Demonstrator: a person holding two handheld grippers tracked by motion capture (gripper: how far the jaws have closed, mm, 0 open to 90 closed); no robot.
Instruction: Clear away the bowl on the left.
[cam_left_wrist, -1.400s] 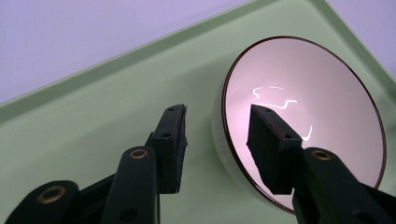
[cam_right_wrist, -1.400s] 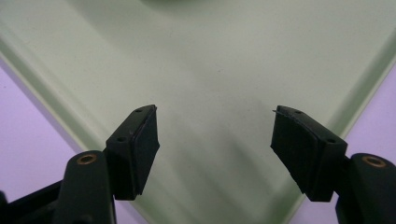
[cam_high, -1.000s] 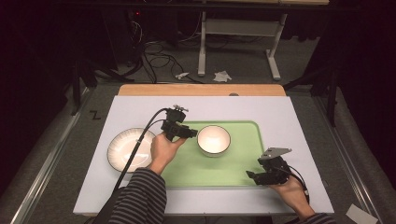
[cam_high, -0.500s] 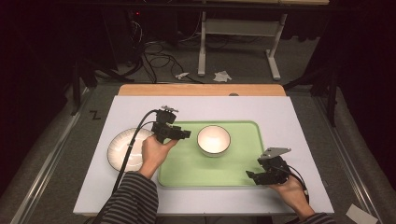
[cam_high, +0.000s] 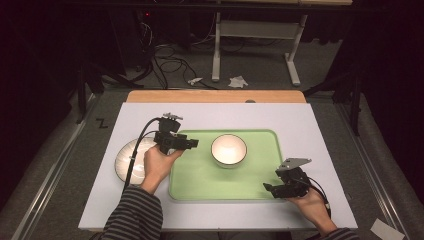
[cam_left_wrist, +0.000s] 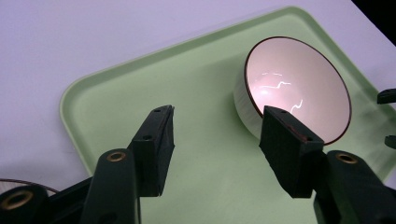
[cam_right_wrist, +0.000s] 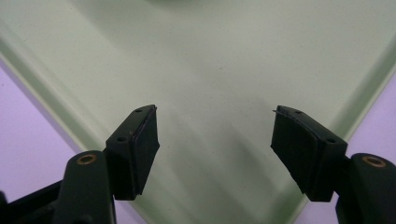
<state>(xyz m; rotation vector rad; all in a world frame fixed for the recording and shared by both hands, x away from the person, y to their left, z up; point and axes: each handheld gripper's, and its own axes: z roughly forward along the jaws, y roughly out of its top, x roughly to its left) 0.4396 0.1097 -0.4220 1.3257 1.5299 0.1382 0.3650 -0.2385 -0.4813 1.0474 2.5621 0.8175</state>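
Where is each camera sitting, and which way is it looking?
High view: sits above the person's side of the table, looking forward and down; both striped sleeves and hands show, holding the left gripper and right gripper.
Left gripper view: rides the left gripper, looking along its open jaws at the bowl on the green tray.
Right gripper view: rides the right gripper, looking along its open jaws down at a corner of the green tray.
Shared: all three views show the green tray; the high view also shows the bowl.

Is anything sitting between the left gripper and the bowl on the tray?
Nothing visible. The left gripper, jaws open, hangs over the green tray's left edge, with bare tray surface between it and the bowl.
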